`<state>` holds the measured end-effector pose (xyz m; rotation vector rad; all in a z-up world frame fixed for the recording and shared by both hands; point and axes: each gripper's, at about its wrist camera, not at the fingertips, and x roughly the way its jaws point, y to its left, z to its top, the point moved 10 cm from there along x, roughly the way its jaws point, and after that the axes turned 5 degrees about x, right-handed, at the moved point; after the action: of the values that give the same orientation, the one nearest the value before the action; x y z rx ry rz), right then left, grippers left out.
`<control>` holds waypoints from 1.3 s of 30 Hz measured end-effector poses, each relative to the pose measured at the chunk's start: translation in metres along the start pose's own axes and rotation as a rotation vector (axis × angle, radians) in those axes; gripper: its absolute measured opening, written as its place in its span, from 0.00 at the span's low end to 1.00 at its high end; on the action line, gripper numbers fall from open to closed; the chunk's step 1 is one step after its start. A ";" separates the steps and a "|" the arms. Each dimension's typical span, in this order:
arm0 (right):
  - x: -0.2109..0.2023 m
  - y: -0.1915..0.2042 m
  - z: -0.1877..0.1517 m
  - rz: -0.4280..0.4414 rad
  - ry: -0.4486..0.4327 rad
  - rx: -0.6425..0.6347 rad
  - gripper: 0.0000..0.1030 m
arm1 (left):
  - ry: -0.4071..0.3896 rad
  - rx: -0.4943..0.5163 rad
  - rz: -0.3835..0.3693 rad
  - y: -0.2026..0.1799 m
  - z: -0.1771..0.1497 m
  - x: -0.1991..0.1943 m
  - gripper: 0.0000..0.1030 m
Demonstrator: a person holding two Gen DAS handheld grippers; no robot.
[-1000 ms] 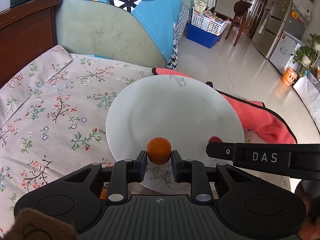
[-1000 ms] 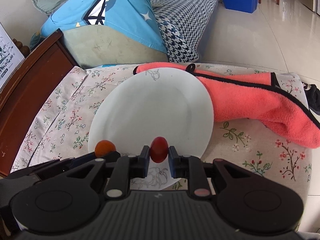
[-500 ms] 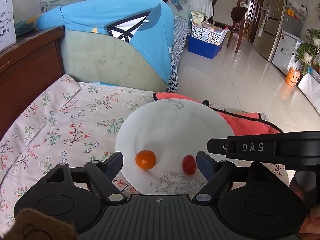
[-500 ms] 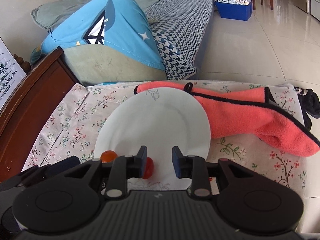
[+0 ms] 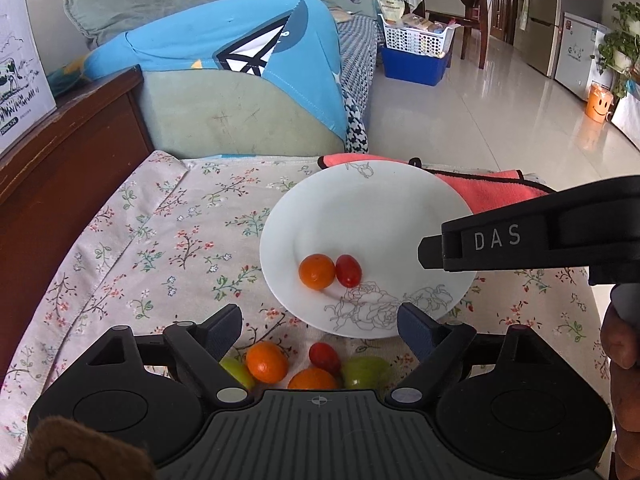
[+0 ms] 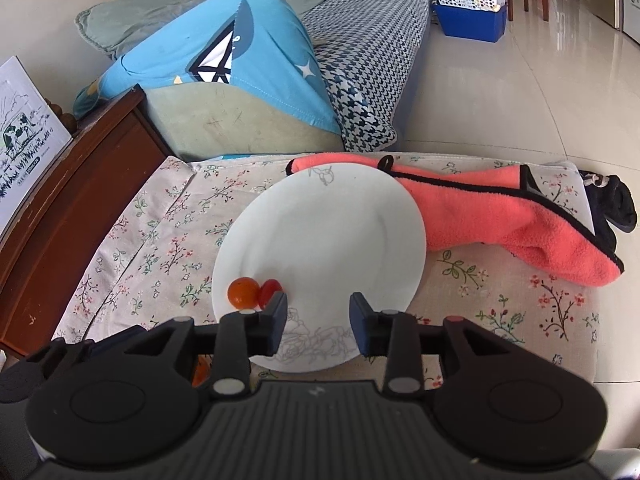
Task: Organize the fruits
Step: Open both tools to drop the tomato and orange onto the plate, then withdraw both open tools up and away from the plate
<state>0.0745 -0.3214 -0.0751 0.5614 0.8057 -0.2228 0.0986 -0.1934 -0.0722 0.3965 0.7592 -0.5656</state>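
White plate [image 5: 360, 216] on floral cloth [image 5: 168, 240]: orange fruit [image 5: 317, 271] touching red tomato [image 5: 348, 270]; left gripper [image 5: 320, 320] wide open, empty; right gripper [image 6: 318, 312], jaws just opening, empty.

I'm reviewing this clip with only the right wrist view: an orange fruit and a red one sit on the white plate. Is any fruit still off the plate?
Observer: Yes. The left wrist view shows five on the floral cloth in front of the plate: two orange fruits, one red tomato, two green fruits.
Operator: Is the left gripper holding any?
Observer: No. The left gripper is open above them; its jaws have just been opening, nothing gripped.
Operator: Who holds the right gripper?
Observer: A hand shows behind the right gripper at that view's right edge; its jaws have just been opening too, empty.
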 end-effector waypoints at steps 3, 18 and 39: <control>-0.005 0.004 -0.007 -0.003 0.003 -0.021 0.34 | 0.001 -0.023 -0.007 0.004 -0.006 -0.009 0.85; -0.037 0.015 -0.045 0.055 0.029 -0.051 0.41 | 0.021 -0.081 0.034 0.059 -0.050 -0.045 0.86; -0.025 0.020 -0.109 0.069 0.163 -0.142 0.44 | 0.118 -0.092 0.023 0.084 -0.117 -0.046 0.86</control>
<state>-0.0019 -0.2449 -0.1097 0.4766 0.9505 -0.0560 0.0603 -0.0510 -0.1048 0.3550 0.8891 -0.4868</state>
